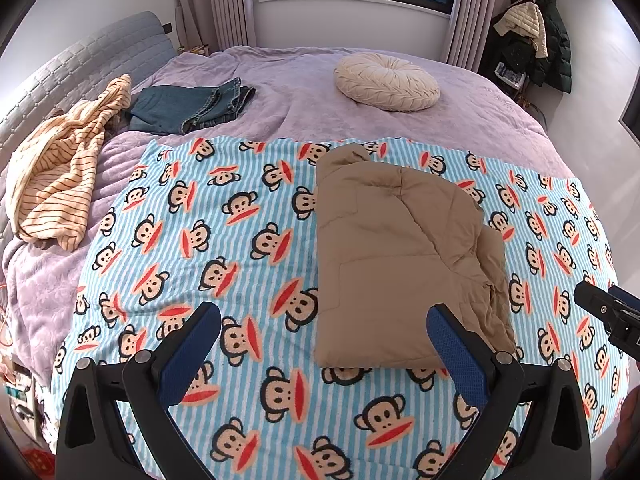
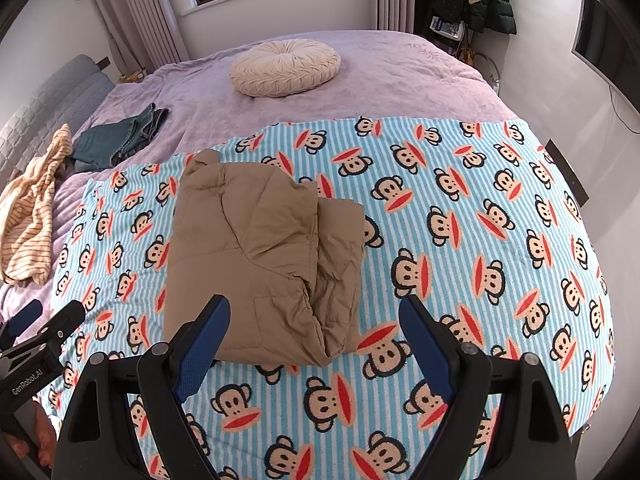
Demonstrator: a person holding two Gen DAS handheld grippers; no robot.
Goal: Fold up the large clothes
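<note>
Jacket (image 1: 396,256) lies folded just ahead of both open, empty tongs (image 1: 324,340).

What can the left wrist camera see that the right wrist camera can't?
Only the left view: the left tongs seen whole, open and empty, and just the tip of the right tongs at its edge.

Only the right view: the right tongs seen whole, open and empty, and a dark screen on the wall.

Both: the folded tan jacket on the monkey blanket, the round cushion, jeans, the striped top and coats in the corner.
</note>
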